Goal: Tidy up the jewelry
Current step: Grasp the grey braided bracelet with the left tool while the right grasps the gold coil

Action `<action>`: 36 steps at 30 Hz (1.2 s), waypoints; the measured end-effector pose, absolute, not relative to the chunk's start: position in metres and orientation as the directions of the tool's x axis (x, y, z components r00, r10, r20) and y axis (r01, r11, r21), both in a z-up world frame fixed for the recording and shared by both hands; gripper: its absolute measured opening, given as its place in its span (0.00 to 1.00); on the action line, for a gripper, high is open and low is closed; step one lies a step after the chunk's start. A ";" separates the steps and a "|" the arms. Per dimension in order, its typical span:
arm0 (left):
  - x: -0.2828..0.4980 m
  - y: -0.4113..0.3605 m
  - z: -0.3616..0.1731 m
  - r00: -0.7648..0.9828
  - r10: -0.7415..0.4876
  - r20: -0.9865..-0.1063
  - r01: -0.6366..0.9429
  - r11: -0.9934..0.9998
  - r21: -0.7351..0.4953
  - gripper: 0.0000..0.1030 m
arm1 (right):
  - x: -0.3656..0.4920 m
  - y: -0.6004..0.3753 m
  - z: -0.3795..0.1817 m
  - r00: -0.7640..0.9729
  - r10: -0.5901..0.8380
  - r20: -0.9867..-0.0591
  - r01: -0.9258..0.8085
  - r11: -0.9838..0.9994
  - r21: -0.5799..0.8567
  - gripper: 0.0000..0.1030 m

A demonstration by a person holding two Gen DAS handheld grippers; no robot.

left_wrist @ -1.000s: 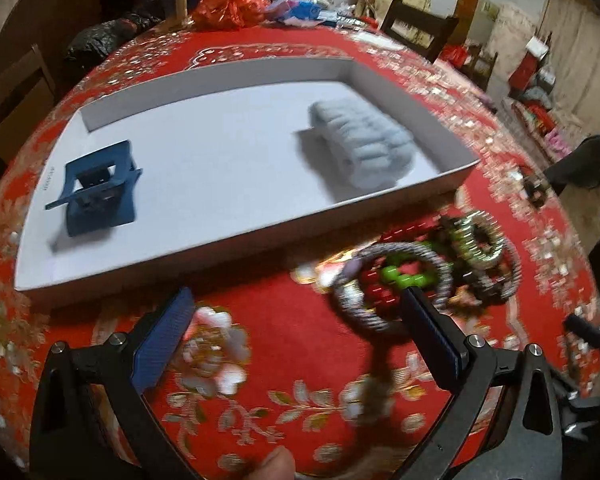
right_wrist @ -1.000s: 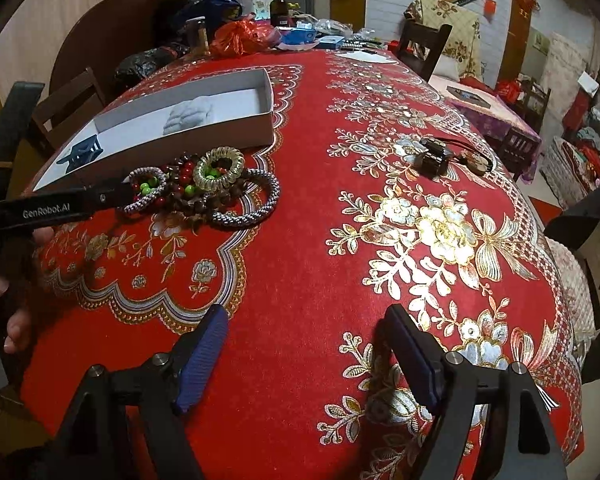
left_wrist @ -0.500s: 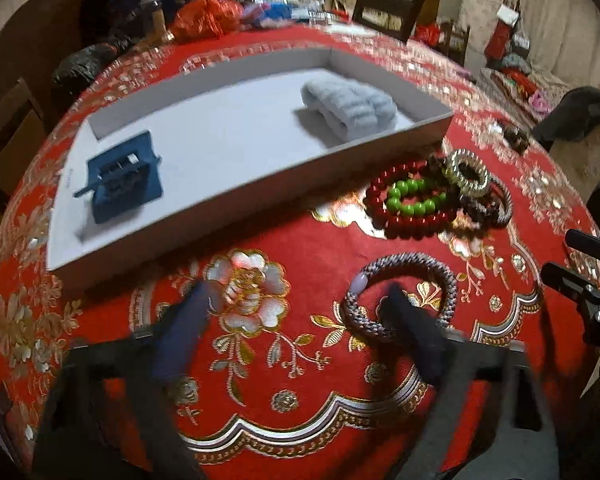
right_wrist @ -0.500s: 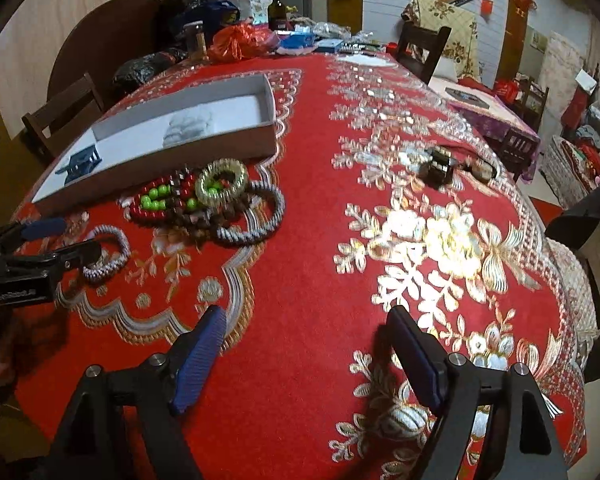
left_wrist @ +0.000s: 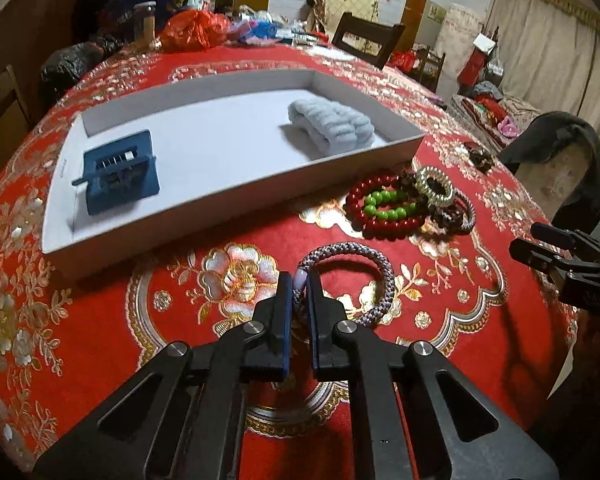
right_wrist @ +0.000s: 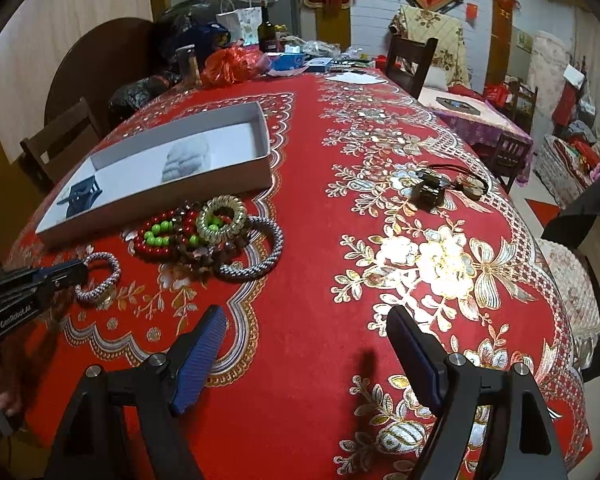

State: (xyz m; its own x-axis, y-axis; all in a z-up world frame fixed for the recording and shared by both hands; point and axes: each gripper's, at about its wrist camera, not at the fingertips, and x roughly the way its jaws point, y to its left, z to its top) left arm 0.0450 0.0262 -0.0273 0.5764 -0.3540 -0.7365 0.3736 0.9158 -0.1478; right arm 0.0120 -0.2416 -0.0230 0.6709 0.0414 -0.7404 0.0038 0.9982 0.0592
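Observation:
A grey braided bracelet [left_wrist: 352,276] lies on the red cloth, and my left gripper [left_wrist: 299,280] is shut on its near-left rim. In the right wrist view the same bracelet [right_wrist: 100,276] sits at the left gripper [right_wrist: 78,274] tips. A pile of bracelets [left_wrist: 408,204] with red beads, green beads and a coiled gold band lies near the white tray [left_wrist: 236,184]. The tray holds a blue hair claw [left_wrist: 120,172] and a pale blue folded cloth [left_wrist: 332,128]. My right gripper [right_wrist: 304,328] hangs open over bare cloth, nothing between its fingers.
A small dark brooch with a cord [right_wrist: 440,188] lies on the cloth at the right. Bags, a bottle and clutter [right_wrist: 236,56] crowd the far end of the table. Wooden chairs [right_wrist: 412,60] stand around it. A person's hand [right_wrist: 4,396] shows at the left edge.
The left gripper pulled back from the pile with the grey braided bracelet dragged toward me, then its jaws closed on the bracelet's rim. The right gripper barely moved.

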 end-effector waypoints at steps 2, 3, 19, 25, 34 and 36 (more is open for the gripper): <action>0.042 0.026 -0.025 0.591 -0.362 -0.721 0.380 0.913 -0.146 0.05 | 0.013 -0.243 -0.023 0.672 0.041 -0.740 0.011 0.998 0.066 0.78; 0.041 0.026 -0.024 0.596 -0.365 -0.715 0.382 0.912 -0.147 0.05 | 0.014 -0.244 -0.023 0.673 0.042 -0.739 0.016 0.997 0.071 0.78; 0.047 0.037 -0.028 0.602 -0.318 -0.732 0.289 0.942 -0.172 0.05 | 0.064 -0.228 -0.015 0.727 0.224 -0.649 -0.145 0.974 0.174 0.42; 0.048 0.040 -0.030 0.590 -0.333 -0.735 0.286 0.938 -0.196 0.05 | 0.087 -0.217 -0.014 0.718 0.304 -0.626 -0.222 0.953 0.209 0.31; 0.049 0.039 -0.030 0.583 -0.341 -0.737 0.292 0.935 -0.201 0.05 | 0.099 -0.206 -0.026 0.659 0.273 -0.701 -0.220 0.961 0.167 0.17; 0.048 0.039 -0.030 0.584 -0.340 -0.737 0.291 0.935 -0.200 0.05 | 0.100 -0.207 -0.027 0.655 0.260 -0.710 -0.211 0.964 0.159 0.17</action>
State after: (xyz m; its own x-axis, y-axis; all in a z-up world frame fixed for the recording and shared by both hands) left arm 0.0483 0.0390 -0.0298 0.5839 -0.3395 -0.7374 0.2913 0.9355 -0.2001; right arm 0.1001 -0.2067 -0.0273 0.6549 0.2601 -0.7095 -0.2114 0.9645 0.1585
